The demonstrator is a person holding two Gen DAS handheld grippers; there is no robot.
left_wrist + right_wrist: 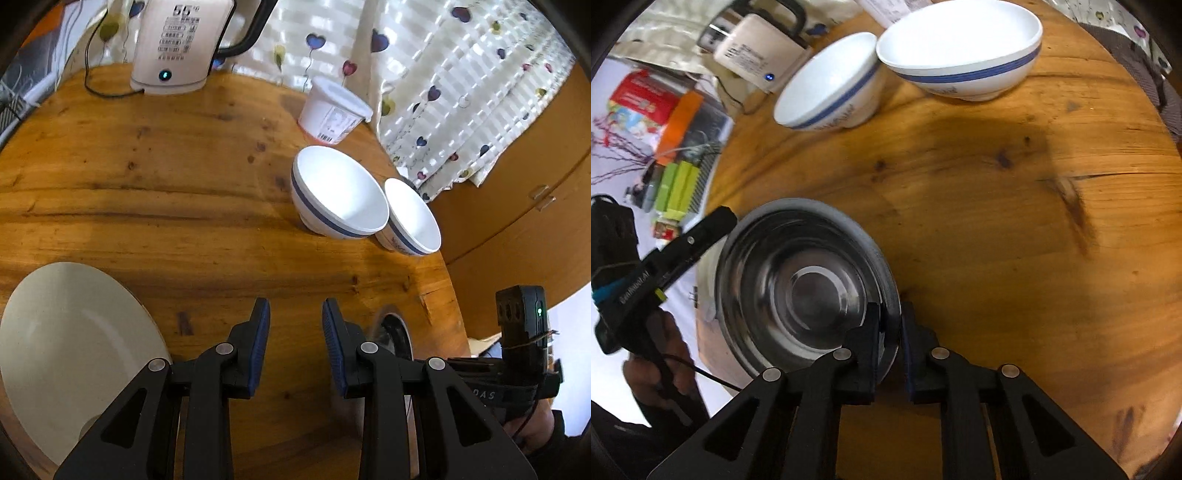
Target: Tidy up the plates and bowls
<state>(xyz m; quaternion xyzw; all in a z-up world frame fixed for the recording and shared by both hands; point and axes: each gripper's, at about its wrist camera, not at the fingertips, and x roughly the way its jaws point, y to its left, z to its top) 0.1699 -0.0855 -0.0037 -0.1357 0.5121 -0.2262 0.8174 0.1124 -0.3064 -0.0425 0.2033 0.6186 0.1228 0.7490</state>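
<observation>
The right gripper (889, 332) is closed on the rim of a shiny round stainless-steel bowl (798, 280): one blue-padded finger sits inside the rim, the other outside, and the metal edge passes between them. The bowl spreads away to the left of those jaws, partly over the edge of the round wooden table (1015, 206); whether its base rests on the wood or is lifted I cannot tell. So the step in hand looks like the carrying or placing of this metal bowl.

The left gripper (295, 332) hangs with its jaws parted and nothing between them, only bare wood below. Just left of its jaws lies a flat cream-white round plate (74, 343); the steel bowl's rim shows just right of them.

Farther ahead of both jaws stand two white ceramic bowls with blue bands, the larger bowl (338, 192) and the smaller bowl (412, 218), rims touching. Beyond them are a white lidded plastic tub (332, 110) and a beige electric kettle (177, 44).

Next, I judge, the steel bowl must travel forward towards the ceramic pair, or onto the plate, kept level so it does not slip from the pinch, while the free left gripper takes the plate or steadies a bowl.
</observation>
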